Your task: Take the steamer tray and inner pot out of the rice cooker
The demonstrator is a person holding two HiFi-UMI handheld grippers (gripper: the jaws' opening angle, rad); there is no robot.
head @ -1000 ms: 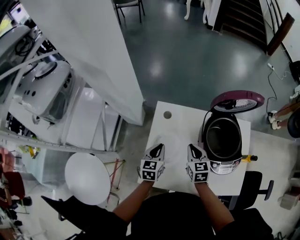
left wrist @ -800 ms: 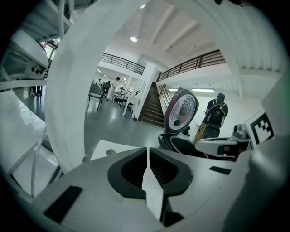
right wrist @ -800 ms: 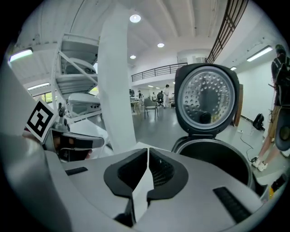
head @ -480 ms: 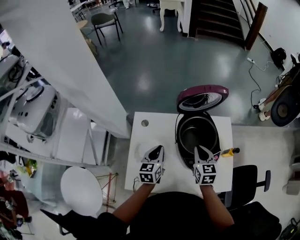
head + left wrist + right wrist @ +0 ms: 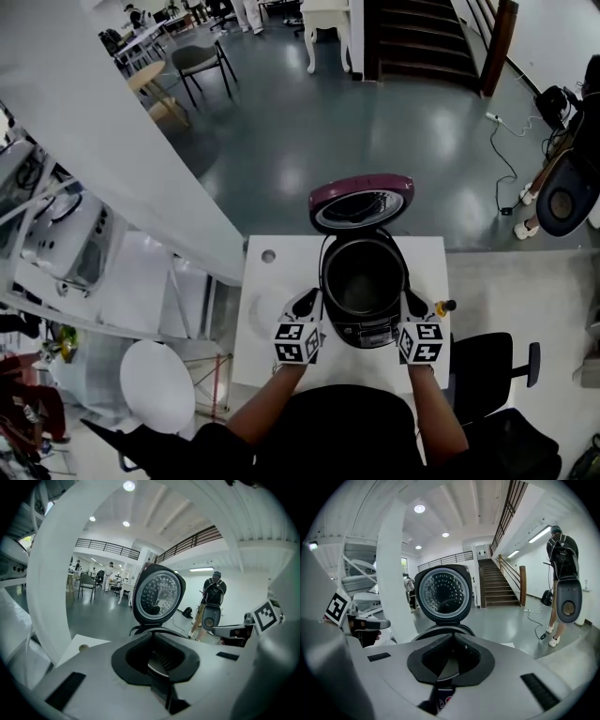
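Cooker [image 5: 364, 328] stands on the desk [image 5: 281, 272] between the two tools, lid [image 5: 361, 202] up. The left tool [image 5: 309, 298], clenched on nothing, hovers just beside its left wall, and a nudge there could skid the body across the desk. Ahead of both tools the pot [image 5: 363, 281] sits dark; whether a tray lies in it I cannot tell. The right tool [image 5: 410, 300], likewise clenched and empty, flanks the right wall. Shut jaws would only bump the rim, and a high reach might knock the lid down.
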